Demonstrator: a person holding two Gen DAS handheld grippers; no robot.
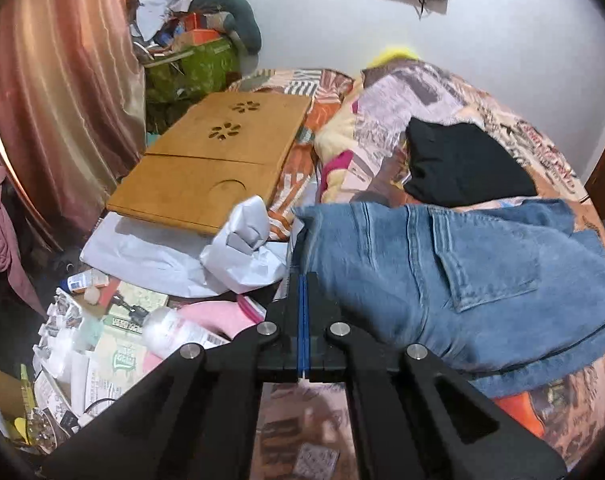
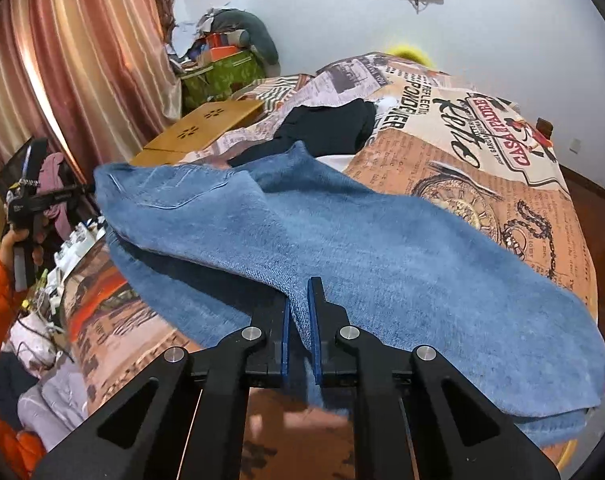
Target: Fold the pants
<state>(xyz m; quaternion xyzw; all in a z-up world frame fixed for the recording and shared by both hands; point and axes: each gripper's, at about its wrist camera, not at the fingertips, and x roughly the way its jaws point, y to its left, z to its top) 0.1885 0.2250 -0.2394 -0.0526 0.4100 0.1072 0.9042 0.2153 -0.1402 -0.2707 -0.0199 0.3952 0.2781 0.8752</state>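
Note:
Blue denim pants (image 1: pixel 442 276) lie across the patterned bedspread (image 2: pixel 482 168), back pocket (image 1: pixel 486 256) facing up. My left gripper (image 1: pixel 302 276) is shut at the waist end's left edge, and the denim runs right up against its fingers. My right gripper (image 2: pixel 298 300) is shut on a raised fold of the pant leg (image 2: pixel 382 264), with denim pinched between its blue pads. The left gripper (image 2: pixel 34 200), held by a hand, also shows at the left of the right wrist view, by the waist corner.
A folded black garment (image 1: pixel 462 168) lies on the bed behind the pants. A wooden lap tray (image 1: pixel 210 160) and crumpled white paper (image 1: pixel 246 248) sit at the bed's left side. Clutter of bottles and papers (image 1: pixel 102 328) lies below. Curtains (image 1: pixel 54 80) hang at left.

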